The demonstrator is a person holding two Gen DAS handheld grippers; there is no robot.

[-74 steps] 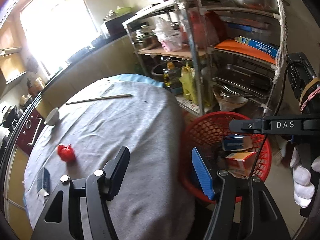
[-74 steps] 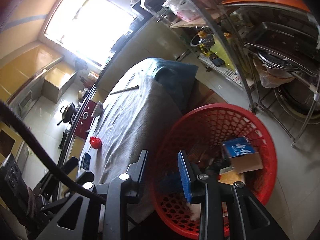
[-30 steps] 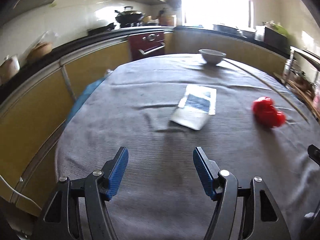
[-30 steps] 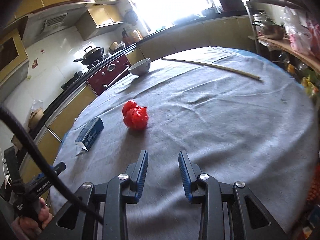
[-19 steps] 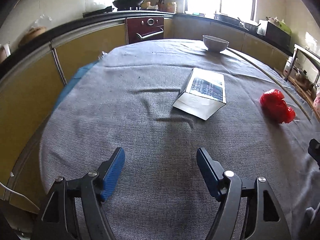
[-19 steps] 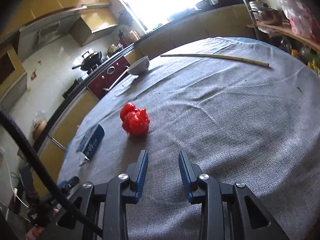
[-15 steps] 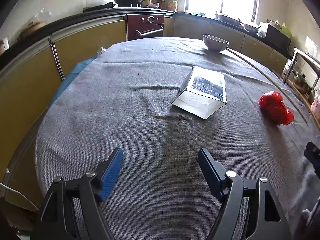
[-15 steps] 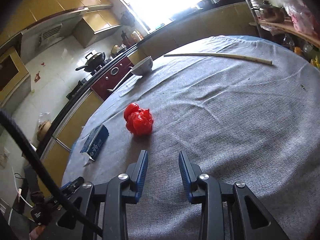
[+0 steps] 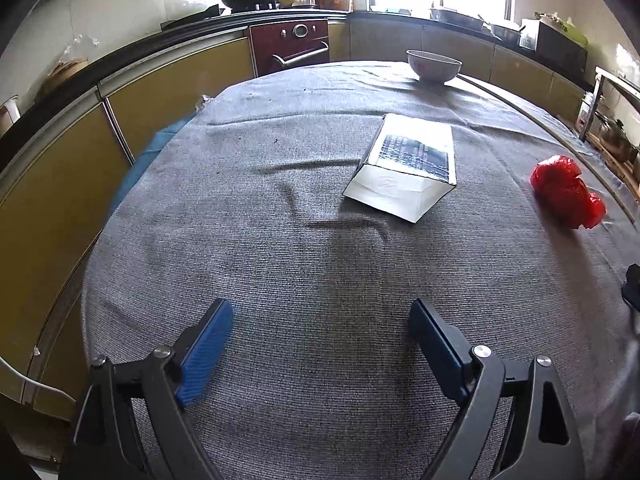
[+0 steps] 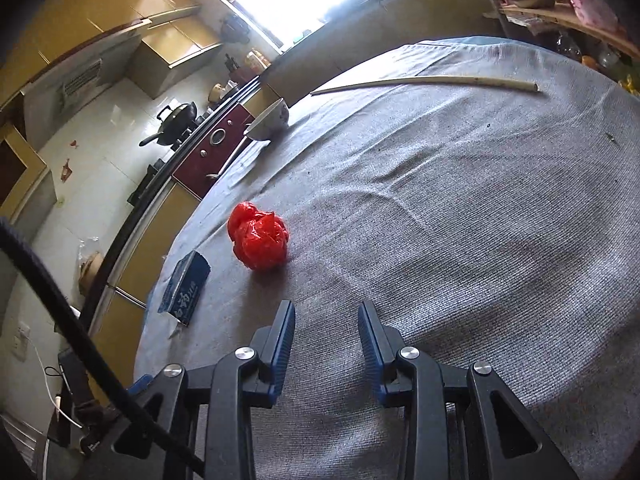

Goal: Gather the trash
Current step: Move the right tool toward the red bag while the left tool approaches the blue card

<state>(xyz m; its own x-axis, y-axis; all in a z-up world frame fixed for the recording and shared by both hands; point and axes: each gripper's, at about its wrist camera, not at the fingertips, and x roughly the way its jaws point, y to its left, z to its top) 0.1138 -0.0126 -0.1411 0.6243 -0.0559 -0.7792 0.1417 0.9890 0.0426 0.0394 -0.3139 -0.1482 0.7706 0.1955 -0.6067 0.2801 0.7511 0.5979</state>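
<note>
Carton (image 9: 404,172) nearer, left fingers (image 9: 208,340) wider.

A round worktop (image 9: 320,264) is wearing a wrinkled grey cloth. Lying directly on it are a flattened white-and-blue carton (image 9: 404,168), a crumpled red plastic bag (image 10: 259,242), a white bowl (image 9: 434,65) near the far edge, and a long pale stick (image 10: 424,80).

My right gripper (image 10: 326,322) hangs over the grey tablecloth (image 10: 460,220), jaws a narrow gap apart with nothing between them. Ahead and slightly left lies a crumpled red plastic bag (image 10: 259,241), a blue carton (image 10: 185,288) beside it, a white bowl (image 10: 270,120) and a long pale stick (image 10: 428,80) farther off.
</note>
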